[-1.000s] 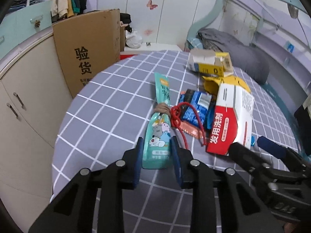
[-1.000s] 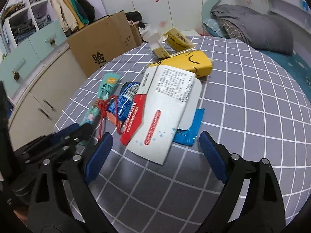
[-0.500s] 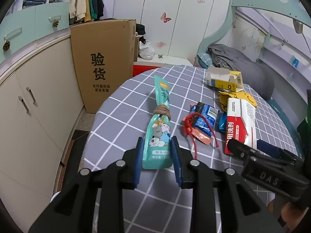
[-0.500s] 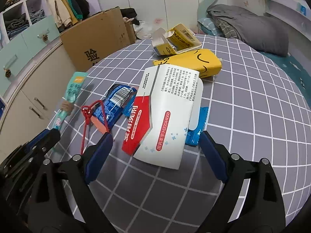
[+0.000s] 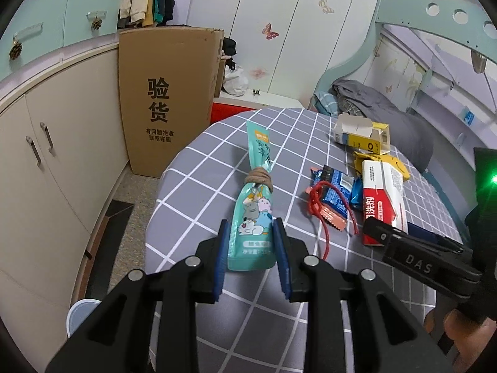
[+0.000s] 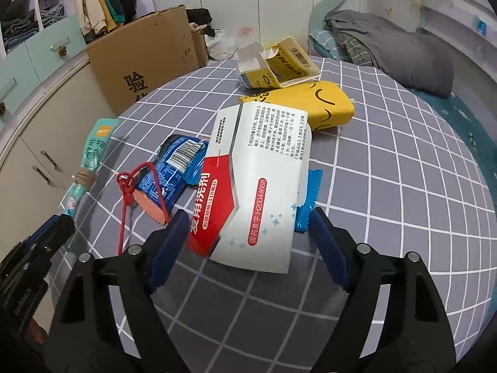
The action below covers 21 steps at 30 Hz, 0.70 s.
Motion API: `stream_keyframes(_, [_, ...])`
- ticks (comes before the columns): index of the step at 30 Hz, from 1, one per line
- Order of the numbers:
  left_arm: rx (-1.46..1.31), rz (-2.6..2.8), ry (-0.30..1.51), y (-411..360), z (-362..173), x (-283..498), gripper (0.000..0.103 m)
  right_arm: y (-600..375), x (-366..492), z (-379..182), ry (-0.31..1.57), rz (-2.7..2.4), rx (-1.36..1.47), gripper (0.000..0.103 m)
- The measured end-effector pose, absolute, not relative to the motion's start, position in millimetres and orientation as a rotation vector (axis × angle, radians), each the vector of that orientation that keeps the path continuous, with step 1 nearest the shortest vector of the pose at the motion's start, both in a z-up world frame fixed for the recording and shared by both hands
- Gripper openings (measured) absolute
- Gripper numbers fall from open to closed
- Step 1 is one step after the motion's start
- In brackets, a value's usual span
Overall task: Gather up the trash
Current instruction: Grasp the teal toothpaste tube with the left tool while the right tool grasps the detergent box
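Plainly, cardboard box [image 5: 169, 99] reads "验货"

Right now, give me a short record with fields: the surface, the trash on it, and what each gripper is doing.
surface: round table with grey checked cloth
trash: teal pouch, red and white box, blue wrapper, red cord, yellow pack, torn carton
left gripper: shut on the teal pouch
right gripper: open, jaws just been closing, astride the red and white box

A tall cardboard box [image 5: 167, 99] stands beside cream cupboards [image 5: 59, 155]; a grey blanket [image 6: 394, 46] lies on the bed beyond the checked tabletop [image 6: 403, 186].
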<state>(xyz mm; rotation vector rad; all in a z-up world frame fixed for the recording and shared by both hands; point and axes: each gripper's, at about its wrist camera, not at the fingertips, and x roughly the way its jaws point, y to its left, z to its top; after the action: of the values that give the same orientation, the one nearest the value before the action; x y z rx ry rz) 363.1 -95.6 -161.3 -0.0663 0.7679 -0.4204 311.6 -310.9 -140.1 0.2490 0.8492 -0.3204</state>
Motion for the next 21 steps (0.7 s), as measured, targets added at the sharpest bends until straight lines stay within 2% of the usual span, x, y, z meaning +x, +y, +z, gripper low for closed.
stream_keyframes(7, [-0.079,-0.422,0.770,-91.5,-161.3,360.7,0.027,-302.7,322.4,-144.2,0.891,-0.347,0.177,0.078])
stream_keyframes(8, [-0.080,-0.422,0.772,-91.0,-161.7,360.0,0.027,-303.1,322.5,-144.3,0.893,-0.347,0.169,0.077])
stream_keyframes(9, [-0.080,-0.422,0.772,-90.3,-161.8,358.9,0.027,-302.6,321.9,-144.6,0.894,-0.345,0.163,0.066])
stream_keyframes(10, [-0.080,-0.422,0.771,-89.5,-161.5,357.8,0.027,-302.6,320.4,-143.9,0.889,-0.343,0.158,0.064])
stream_keyframes(21, [-0.081,-0.423,0.752,-86.1,-151.3,333.0,0.027,-312.6,283.0,-135.5,0.851,-0.293,0.219,0.062])
